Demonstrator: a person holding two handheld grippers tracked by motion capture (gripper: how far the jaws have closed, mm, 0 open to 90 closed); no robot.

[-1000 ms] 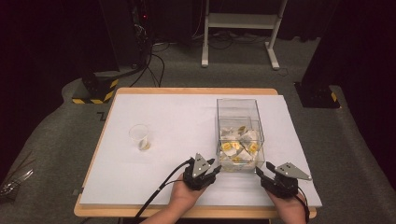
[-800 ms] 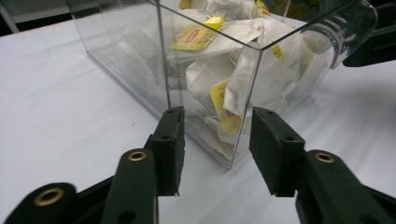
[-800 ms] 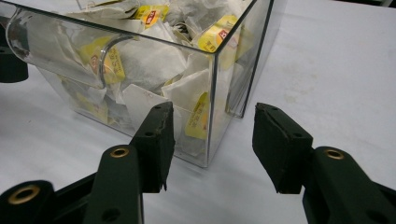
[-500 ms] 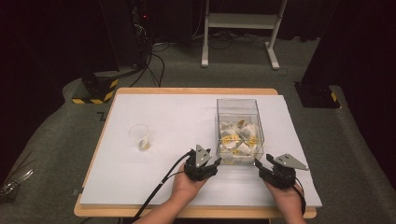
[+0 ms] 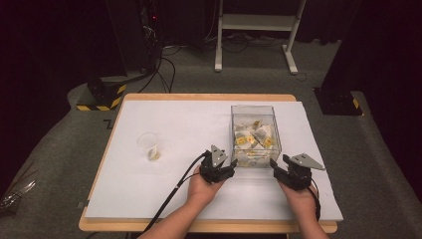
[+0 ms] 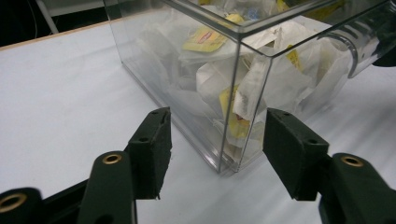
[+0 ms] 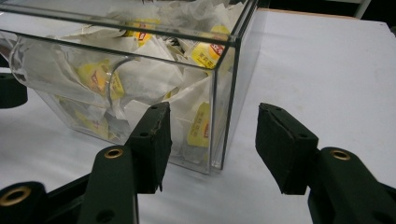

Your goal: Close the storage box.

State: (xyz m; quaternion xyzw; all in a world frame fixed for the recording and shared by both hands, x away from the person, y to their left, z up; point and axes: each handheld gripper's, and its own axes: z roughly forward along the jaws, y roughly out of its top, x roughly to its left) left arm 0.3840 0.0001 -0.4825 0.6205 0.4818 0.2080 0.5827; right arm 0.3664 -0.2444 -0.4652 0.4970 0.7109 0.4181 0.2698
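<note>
Clear square acrylic box stuffed with white-and-yellow tea bag sachets sits on the white-covered bench, right of centre, its near wall facing the person. Both claws are parked at that near wall, one per corner: left claw at the near-left corner, right claw at the near-right corner. Key relation: the box lies dead ahead of and between the two claws, so neither hand is meaningfully nearer; it's a symmetric two-handed setup. In the left gripper view the left claw has its jaws wide apart, straddling the box's vertical corner edge, not touching it. Same in the right gripper view: right claw jaws wide apart, the box corner standing between them just ahead of the pads, with a gap on both sides. Nothing clamped by either. Box reads roughly square in plan, so no long axis to align to; what matters is that each claw's opening is lined up with a corner, and a wall, not the corner, would have to end up between the pads for a pinch. My read: next is a short push forward and close, or a squeeze from both sides. Small clear plastic cup with something yellowish at the bottom stands well apart at bench left, out of play.
</note>
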